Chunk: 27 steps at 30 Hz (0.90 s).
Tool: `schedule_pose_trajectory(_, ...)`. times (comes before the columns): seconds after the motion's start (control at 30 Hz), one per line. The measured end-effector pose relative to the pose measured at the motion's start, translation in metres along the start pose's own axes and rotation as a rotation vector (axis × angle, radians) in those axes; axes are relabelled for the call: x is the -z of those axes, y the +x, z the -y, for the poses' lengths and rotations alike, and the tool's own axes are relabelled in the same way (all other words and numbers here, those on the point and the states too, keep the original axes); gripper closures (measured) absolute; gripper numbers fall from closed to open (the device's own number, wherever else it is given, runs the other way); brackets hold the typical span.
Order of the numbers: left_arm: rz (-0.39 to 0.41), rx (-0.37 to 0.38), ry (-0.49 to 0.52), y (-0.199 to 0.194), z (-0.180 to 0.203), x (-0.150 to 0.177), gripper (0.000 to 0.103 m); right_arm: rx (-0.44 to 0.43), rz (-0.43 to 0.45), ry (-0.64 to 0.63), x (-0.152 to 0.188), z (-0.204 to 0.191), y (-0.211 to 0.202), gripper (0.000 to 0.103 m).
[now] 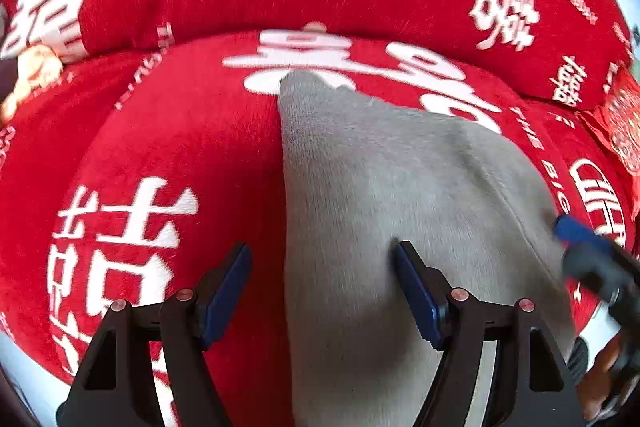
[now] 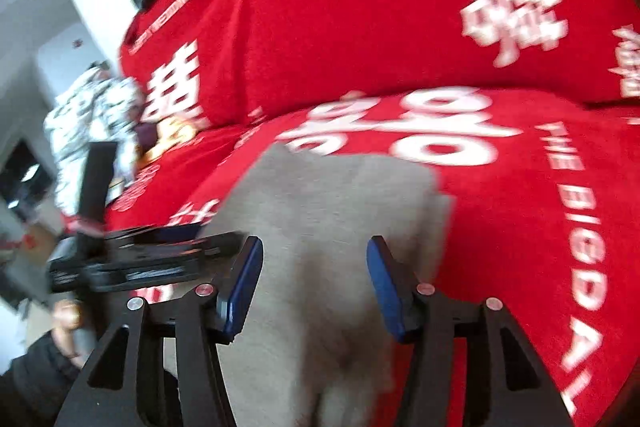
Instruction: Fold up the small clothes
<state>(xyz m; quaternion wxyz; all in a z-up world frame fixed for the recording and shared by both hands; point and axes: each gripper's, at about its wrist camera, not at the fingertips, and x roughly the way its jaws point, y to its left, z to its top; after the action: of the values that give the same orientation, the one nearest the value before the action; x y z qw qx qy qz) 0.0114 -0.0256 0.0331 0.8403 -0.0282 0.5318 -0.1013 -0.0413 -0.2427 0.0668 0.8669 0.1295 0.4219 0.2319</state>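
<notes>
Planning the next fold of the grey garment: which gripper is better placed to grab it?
Right, probably. The right gripper is open with grey garment squarely between its fingers. The left gripper straddles the garment's left edge, half over red blanket.

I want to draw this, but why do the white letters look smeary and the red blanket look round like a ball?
Left wrist view: the fisheye lens bulges the red blanket; the grey cloth is fairly sharp, while the right tool at the edge is smeared. Right wrist view: motion blur smears the lettering, the grey cloth's edges and the left tool; the bulge is the same.
</notes>
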Motion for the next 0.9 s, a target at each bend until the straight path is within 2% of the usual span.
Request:
schedule_pose_trajectory(0.03,-0.012,0.003,-0.007,0.005,0.0,-0.003,0.027,0.002,-0.045,0.003,-0.003,0.002,0.014,0.045)
schedule_pose_trajectory(0.07,-0.024,-0.01,-0.014,0.011,-0.001,-0.007,0.014,0.034,-0.08,-0.003,-0.005,0.006,0.028,0.045)
schedule_pose_trajectory(0.13,-0.025,-0.042,-0.017,0.016,-0.002,-0.01,0.008,0.062,-0.085,-0.009,-0.006,0.013,0.039,0.046)
schedule_pose_trajectory(0.27,-0.039,-0.023,-0.024,0.021,-0.007,-0.013,0.008,0.038,-0.067,0.008,-0.009,0.019,0.042,0.046)
schedule_pose_trajectory(0.4,0.008,-0.076,0.017,0.001,0.001,-0.002,0.008,0.083,-0.046,-0.034,-0.003,0.004,0.021,0.045)
schedule_pose_trajectory(0.53,0.065,-0.087,0.075,-0.026,0.009,0.023,0.008,0.023,-0.001,-0.174,0.028,-0.028,-0.015,0.044)
schedule_pose_trajectory(0.63,0.093,-0.101,0.084,-0.039,0.008,0.04,0.008,0.03,-0.002,-0.233,0.052,-0.044,-0.025,0.039)
schedule_pose_trajectory(0.73,0.123,-0.148,0.11,-0.041,0.012,0.053,0.008,0.035,-0.015,-0.241,0.072,-0.044,-0.022,0.035)
schedule_pose_trajectory(0.83,0.141,-0.154,0.101,-0.038,0.012,0.063,0.008,0.078,-0.083,-0.217,0.088,-0.033,-0.003,0.035)
schedule_pose_trajectory(0.9,0.151,-0.158,0.09,-0.04,0.011,0.067,0.008,0.086,-0.051,-0.224,0.095,-0.036,-0.008,0.035)
